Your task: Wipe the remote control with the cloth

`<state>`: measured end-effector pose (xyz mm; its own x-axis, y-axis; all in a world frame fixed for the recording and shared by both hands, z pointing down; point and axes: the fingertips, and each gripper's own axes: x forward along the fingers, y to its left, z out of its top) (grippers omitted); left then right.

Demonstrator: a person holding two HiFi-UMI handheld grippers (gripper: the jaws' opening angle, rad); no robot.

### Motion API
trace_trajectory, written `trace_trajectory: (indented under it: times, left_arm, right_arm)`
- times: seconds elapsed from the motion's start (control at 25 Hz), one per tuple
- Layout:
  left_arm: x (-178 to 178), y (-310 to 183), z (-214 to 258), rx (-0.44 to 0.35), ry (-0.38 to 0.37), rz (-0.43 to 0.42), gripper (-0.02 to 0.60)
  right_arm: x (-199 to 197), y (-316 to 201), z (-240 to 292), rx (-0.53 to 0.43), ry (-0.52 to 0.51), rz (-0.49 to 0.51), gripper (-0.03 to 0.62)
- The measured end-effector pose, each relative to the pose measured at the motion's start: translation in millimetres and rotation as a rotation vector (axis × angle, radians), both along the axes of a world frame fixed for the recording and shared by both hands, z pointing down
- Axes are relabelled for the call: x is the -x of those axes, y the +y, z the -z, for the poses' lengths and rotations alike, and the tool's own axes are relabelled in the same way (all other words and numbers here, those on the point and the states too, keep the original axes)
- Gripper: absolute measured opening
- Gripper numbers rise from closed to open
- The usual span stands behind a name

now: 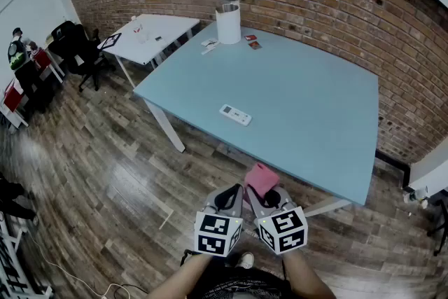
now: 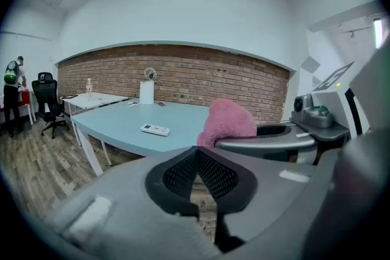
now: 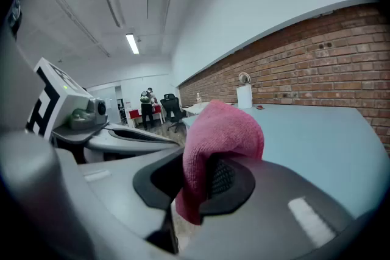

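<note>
1. right gripper [image 3: 204, 182] clamped on pink cloth [image 3: 222, 131], short of the table edge; left gripper [image 2: 196, 155] closed, empty
2. remote control [image 1: 235, 114] flat on blue table [image 1: 315, 122], well ahead of both
3. remote control likely light, rigid, slides when rubbed; pin 1 end; cloth soft, floppy
4. count: 1 remote control, 1 cloth

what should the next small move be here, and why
Probably bring the right gripper forward over the table toward the remote control. Its jaws are shut on the pink cloth, but both grippers hang short of the table's near edge, well away from the remote. The left gripper is shut and empty, so it could follow to steady the remote.
</note>
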<state>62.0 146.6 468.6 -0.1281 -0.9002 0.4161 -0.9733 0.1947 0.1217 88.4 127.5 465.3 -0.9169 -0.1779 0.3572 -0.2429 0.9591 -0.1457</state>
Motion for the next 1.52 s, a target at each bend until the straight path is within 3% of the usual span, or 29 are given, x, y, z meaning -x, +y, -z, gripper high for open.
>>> trace_trajectory:
  times: [0.2, 0.6, 1.0, 1.28, 1.52]
  left_arm:
    - [-5.3, 3.1, 1.8, 0.005, -0.003, 0.005, -0.002]
    - [19.3, -1.2, -4.5, 0.009, 0.002, 0.035, -0.002]
    - [77.4, -27.0, -17.0, 0.022, 0.020, 0.025, -0.002]
    - [127.9, -60.3, -26.1, 0.041, 0.024, -0.033, -0.002]
    - [159.0, -100.0, -35.6, 0.068, -0.027, -0.150, -0.002]
  right_arm:
    - [-2.9, 3.7, 1.8, 0.007, -0.005, 0.014, 0.061]
    - [20.9, -0.3, -1.1, 0.018, -0.012, 0.043, 0.063]
    - [71.9, -27.9, -15.5, 0.032, 0.022, 0.028, 0.063]
    - [112.6, -60.8, -23.1, 0.044, 0.059, -0.021, 0.063]
    - [132.7, -95.3, -25.8, 0.050, 0.093, -0.104, 0.063]
